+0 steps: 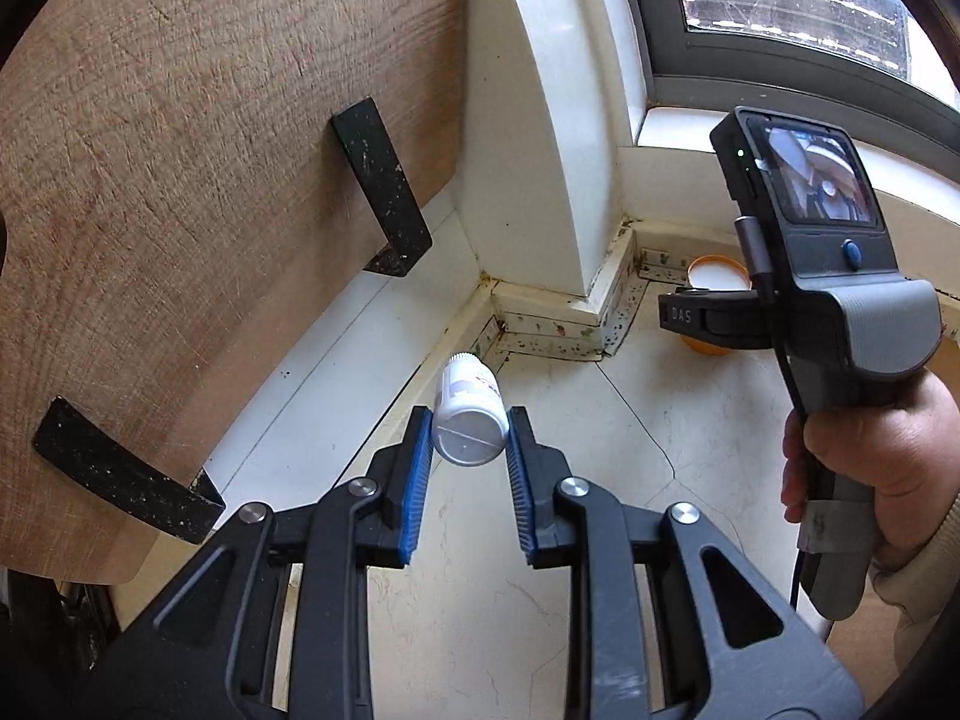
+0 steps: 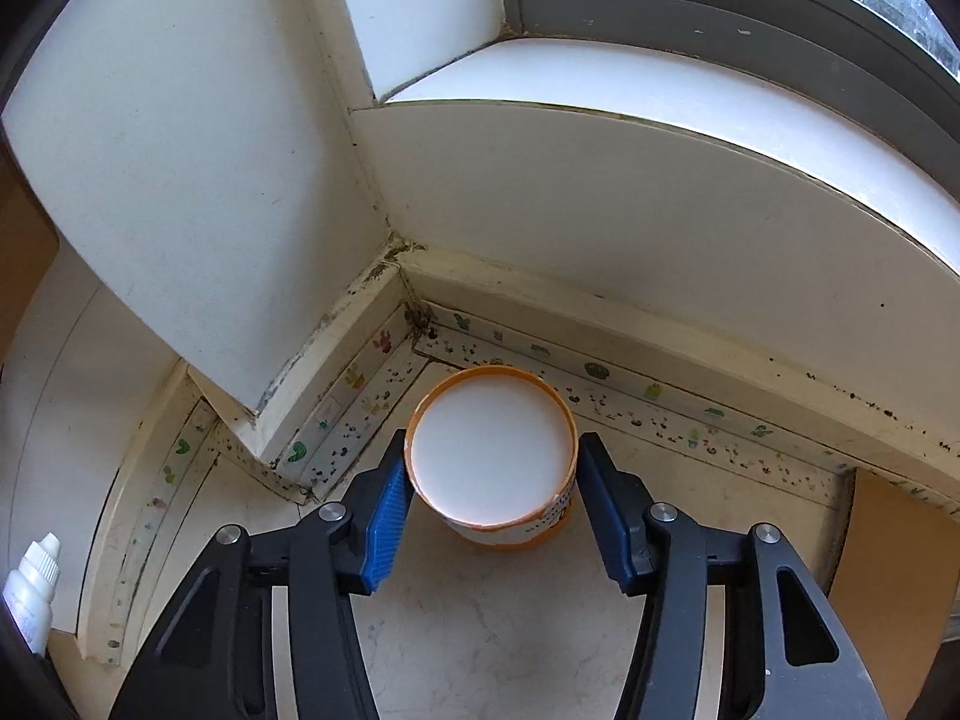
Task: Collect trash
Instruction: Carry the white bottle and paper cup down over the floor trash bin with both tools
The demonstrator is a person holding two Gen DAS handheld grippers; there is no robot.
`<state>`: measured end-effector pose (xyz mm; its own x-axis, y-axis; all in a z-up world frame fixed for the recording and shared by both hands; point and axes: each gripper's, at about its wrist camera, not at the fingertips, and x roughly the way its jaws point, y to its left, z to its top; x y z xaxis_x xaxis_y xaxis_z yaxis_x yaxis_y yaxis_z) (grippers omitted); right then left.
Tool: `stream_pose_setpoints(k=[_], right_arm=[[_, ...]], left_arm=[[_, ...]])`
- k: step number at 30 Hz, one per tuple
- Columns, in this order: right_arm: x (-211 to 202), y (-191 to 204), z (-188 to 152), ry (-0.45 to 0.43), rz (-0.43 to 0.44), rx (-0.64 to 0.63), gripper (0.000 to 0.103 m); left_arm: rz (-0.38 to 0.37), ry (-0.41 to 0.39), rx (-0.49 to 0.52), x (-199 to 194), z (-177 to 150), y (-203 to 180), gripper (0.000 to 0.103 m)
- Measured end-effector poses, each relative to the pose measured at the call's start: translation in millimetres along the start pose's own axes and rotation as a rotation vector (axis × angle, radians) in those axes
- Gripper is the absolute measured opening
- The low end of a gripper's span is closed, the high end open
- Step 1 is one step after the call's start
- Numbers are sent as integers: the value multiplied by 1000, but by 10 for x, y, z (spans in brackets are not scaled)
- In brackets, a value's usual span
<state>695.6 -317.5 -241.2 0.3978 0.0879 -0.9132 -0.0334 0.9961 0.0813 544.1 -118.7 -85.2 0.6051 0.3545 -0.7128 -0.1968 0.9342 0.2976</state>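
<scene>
A small white plastic bottle with a printed label sits between the blue pads of my left gripper, which is shut on it above the pale floor. An orange-rimmed paper cup with a white inside stands on the floor by the wall corner. My right gripper is open around the cup, one finger on each side, pads close to its wall. The right gripper and the cup also show in the left wrist view. The white bottle appears at the far left edge of the right wrist view.
A wooden board with two black metal brackets leans at the left. A white wall column juts into the corner. Stained skirting runs along the wall under a window sill. A brown panel is at the right.
</scene>
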Motion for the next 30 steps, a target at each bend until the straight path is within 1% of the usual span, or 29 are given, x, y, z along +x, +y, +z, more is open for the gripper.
stream_pose_setpoints(k=[2, 7, 10, 14, 15, 18, 23, 27, 30], right_arm=[[-46, -31, -39, -14, 14, 2, 53], [-261, -117, -162, -6, 20, 36, 53], [-487, -136, -296, -6, 24, 42, 53], [-902, -149, -519, -27, 22, 56, 53], [-987, -83, -547, -32, 25, 61, 53], [-1392, -117, -748, -59, 27, 86, 53], [-2125, -88, -1196, -114, 18, 123, 53], [-2773, 17, -1624, -170, -2, 168, 53], [-3248, 159, -2009, -215, -18, 195, 53]], left_arm=[[-6, 1, 4, 3, 6, -27, 21], [-31, 3, 9, -135, -25, -35, 21], [-36, -13, 20, -320, -75, 5, 21], [-55, -34, 25, -610, -169, 112, 21], [-62, -38, 25, -681, -196, 151, 21], [-91, -58, 26, -902, -297, 278, 21], [-150, -102, 43, -1290, -538, 557, 21], [-215, -136, 63, -1649, -784, 843, 21], [-271, -157, 82, -1893, -1014, 1042, 21]])
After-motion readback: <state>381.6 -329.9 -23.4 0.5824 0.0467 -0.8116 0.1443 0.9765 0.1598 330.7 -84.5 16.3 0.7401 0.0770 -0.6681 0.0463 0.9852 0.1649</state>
